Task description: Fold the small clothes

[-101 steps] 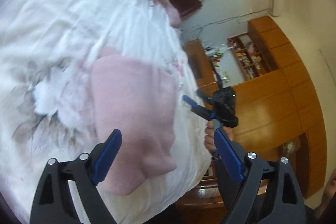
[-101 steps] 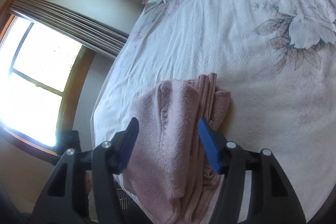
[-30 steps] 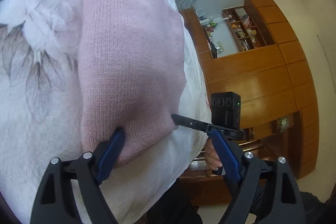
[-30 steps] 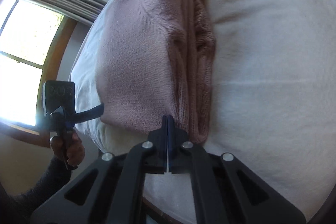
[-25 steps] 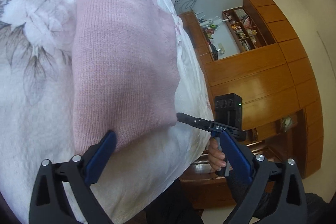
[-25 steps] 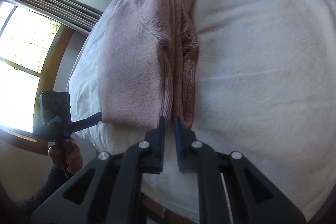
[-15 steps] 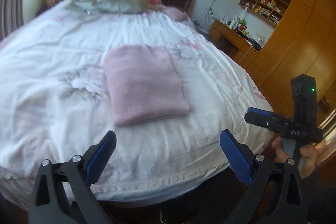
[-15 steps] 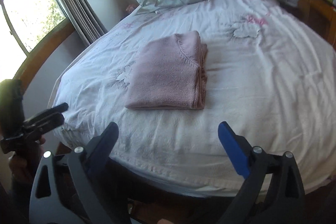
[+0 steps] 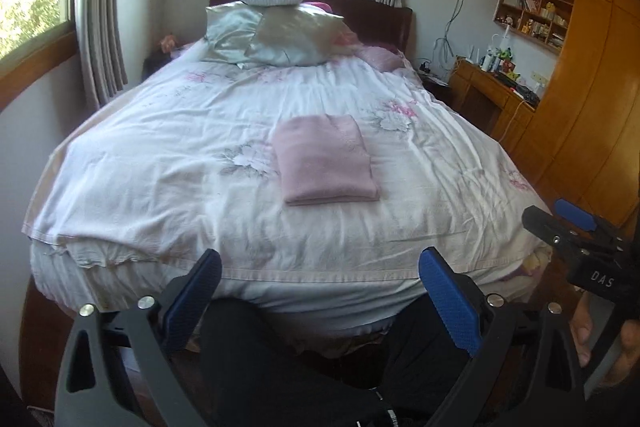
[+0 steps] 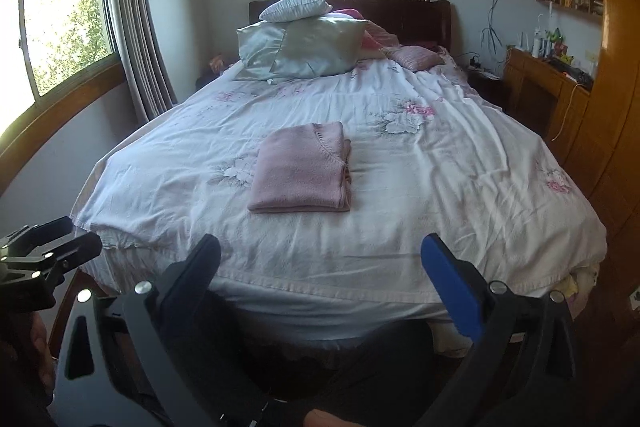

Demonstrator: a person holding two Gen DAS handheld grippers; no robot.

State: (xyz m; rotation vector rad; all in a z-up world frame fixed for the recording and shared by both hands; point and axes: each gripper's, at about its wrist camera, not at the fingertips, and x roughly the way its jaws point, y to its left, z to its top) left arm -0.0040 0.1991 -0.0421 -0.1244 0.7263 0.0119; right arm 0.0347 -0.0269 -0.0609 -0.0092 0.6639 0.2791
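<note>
Both your grippers have pulled back off the sweater [image 9: 326, 159] since a second ago, and the right one, then pinched shut at its hem, now stands wide. Your left gripper [image 9: 320, 291] is spread wide too, holding nothing, at 6 o'clock below the foot of the bed [image 9: 160, 163]. Your right gripper [image 10: 320, 277] hangs likewise. The sweater lies folded near the middle of the bed, well apart from both tools, with nothing between it and them but bare sheet. Pillows [image 9: 280, 31] are piled at 12 o'clock against the headboard; a desk [image 9: 492, 87] and wardrobe [image 9: 580, 75] stand at 2 o'clock; curtains [image 10: 136, 27] hang at 10 o'clock.
</note>
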